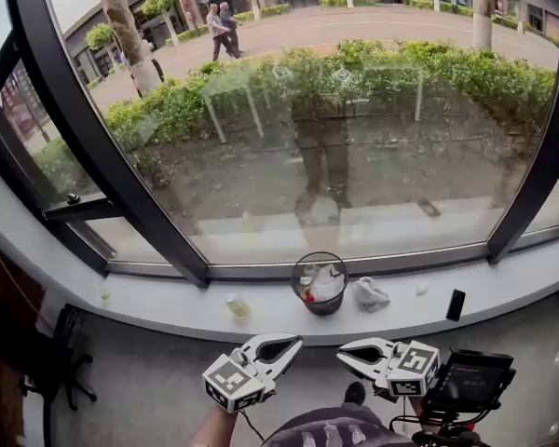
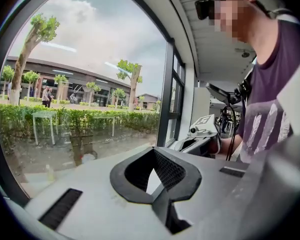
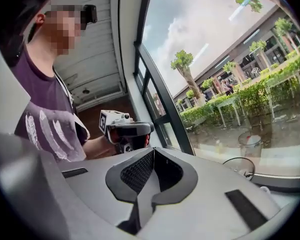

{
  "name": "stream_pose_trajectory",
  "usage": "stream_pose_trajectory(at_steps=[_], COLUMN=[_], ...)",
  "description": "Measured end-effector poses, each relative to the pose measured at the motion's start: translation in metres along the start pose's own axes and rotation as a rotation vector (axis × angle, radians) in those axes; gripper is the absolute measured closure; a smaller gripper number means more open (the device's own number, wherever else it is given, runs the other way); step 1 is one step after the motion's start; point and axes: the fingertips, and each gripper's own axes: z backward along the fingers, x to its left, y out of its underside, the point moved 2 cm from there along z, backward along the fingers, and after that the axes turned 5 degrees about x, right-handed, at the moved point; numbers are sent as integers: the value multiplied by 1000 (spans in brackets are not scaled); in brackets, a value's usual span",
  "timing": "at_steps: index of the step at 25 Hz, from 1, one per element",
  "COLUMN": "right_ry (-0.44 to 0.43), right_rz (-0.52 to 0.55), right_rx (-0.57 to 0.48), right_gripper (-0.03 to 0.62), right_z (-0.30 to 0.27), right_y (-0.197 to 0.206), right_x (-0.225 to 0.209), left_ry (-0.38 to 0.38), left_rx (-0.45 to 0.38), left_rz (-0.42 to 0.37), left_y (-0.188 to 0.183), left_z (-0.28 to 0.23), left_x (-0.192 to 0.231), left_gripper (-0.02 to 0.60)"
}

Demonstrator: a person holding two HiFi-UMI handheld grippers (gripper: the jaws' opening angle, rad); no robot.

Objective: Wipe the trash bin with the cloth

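Note:
A round black mesh trash bin [image 1: 319, 285] stands on the white window sill [image 1: 168, 301], with white rubbish inside it. A crumpled pale cloth [image 1: 371, 293] lies on the sill just right of the bin. My left gripper [image 1: 296, 345] and right gripper [image 1: 343, 351] hover below the sill, tips turned toward each other, both shut and empty. The left gripper view has its shut jaws [image 2: 153, 150] facing the right gripper [image 2: 204, 132]. From the right gripper [image 3: 153, 149], the view takes in the left gripper [image 3: 123, 129] and the bin's rim [image 3: 238, 158].
A small yellowish bottle [image 1: 238, 307], a white scrap [image 1: 421, 290] and a flat black device [image 1: 456, 304] lie on the sill. A black screen on a stand [image 1: 468, 381] is at lower right. A dark chair [image 1: 61, 354] stands at left. Large window glass rises behind the sill.

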Motion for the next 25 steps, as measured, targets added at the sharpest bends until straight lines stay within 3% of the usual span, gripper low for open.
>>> stream_pose_trajectory(at_steps=[5, 10, 18, 20, 25], right_ry=[17, 61, 118, 151, 194], right_rz=[27, 117, 119, 60, -12], right_rx=[42, 75, 119, 129, 161], right_gripper=[594, 594, 594, 594, 594], right_z=[29, 39, -4, -15, -57], right_y=[-6, -23, -23, -26, -42], right_x=[-46, -87, -126, -129, -149], left_ry=[-20, -29, -9, 19, 82], left_rx=[22, 20, 50, 62, 184], left_rz=[-42, -30, -59, -74, -141], left_y=[-24, -35, -7, 0, 26], left_z=[-48, -74, -81, -84, -85], left_x=[12, 28, 90, 105, 151], left_gripper=[583, 583, 583, 583, 583])
